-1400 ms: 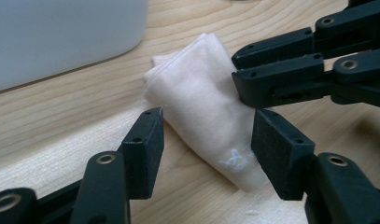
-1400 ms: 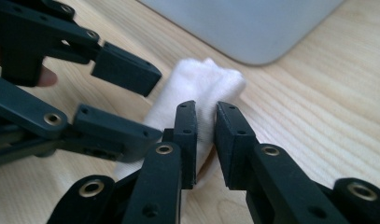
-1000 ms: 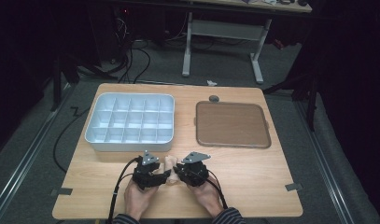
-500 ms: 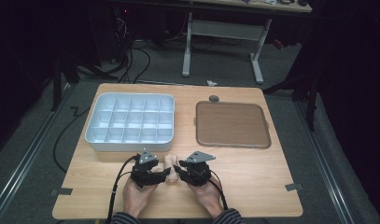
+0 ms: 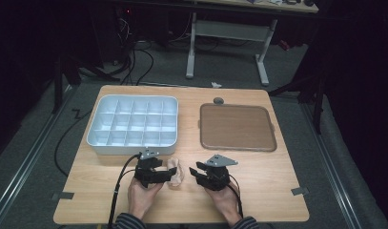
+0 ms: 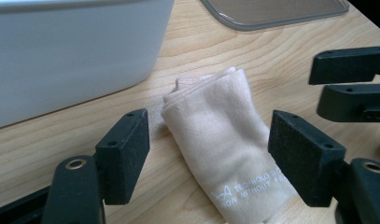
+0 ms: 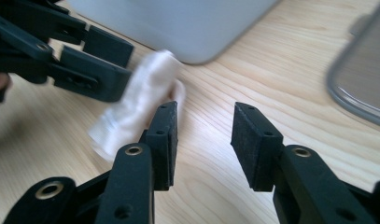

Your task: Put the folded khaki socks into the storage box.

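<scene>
From the high view, your left gripper (image 5: 168, 174) sits just in front of the white compartment tray (image 5: 98, 140) with the folded beige cloth (image 5: 175, 171) at its tips, while your right gripper (image 5: 197, 171) stands a little apart on the cloth's other side; the brown lid (image 5: 237, 126) lies well beyond it on the wooden table (image 5: 277, 191). The cloth's long axis runs roughly toward the tray and back to you, so it lies between your two tools, nearer the left. In the left gripper view, the cloth (image 6: 225, 135) lies flat on the wood between your jaws, which have just been opening and now stand wide, pads clear of the fabric; printed lettering shows on its near end, a detail too small from above. In the right gripper view, your jaws have also just been opening, with bare wood between them; the cloth (image 7: 136, 105) lies off past the nearer jaw, against the left gripper (image 7: 92, 60).
</scene>
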Demonstrator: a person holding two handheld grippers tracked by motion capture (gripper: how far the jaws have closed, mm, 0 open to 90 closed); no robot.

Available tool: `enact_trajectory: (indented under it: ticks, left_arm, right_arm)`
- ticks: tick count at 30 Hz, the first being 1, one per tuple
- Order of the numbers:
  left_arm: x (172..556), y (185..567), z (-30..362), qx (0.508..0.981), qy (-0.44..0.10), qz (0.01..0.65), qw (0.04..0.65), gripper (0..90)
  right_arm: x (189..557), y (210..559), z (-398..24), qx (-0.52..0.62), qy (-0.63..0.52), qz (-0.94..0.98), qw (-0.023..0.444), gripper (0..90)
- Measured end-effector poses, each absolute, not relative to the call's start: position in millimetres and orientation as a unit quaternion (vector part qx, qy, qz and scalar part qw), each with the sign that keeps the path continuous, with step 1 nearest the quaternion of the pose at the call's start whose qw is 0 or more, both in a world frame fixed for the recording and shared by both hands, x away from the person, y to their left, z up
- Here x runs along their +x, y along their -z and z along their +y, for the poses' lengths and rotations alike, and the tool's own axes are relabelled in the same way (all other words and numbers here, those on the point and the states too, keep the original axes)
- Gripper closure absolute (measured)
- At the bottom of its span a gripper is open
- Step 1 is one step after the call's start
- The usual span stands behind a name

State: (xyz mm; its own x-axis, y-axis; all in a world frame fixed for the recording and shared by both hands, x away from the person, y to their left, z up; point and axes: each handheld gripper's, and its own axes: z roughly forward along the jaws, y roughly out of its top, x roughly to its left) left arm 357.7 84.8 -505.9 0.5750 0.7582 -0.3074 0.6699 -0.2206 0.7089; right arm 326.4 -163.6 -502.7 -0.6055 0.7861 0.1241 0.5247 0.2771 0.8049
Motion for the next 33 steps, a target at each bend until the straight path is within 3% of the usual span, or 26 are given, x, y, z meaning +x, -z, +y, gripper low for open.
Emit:
enact_trajectory:
  ticks: [6,15,26,33]
  left_arm:
    - [363,510,78,0.782,-0.042,0.462,0.417,33.0]
    - [367,518,72,0.789,-0.029,0.463,0.402,44.9]
    - [369,522,71,0.795,-0.012,0.453,0.404,56.6]
    - [369,520,71,0.801,-0.009,0.444,0.401,64.9]
  right_arm:
    - [323,507,-192,0.442,-0.418,0.775,0.168,57.5]
    - [320,518,-245,0.493,-0.379,0.753,0.213,53.6]
    - [321,529,-280,0.527,-0.334,0.741,0.246,48.5]
    - [326,530,-290,0.557,-0.335,0.725,0.228,42.4]
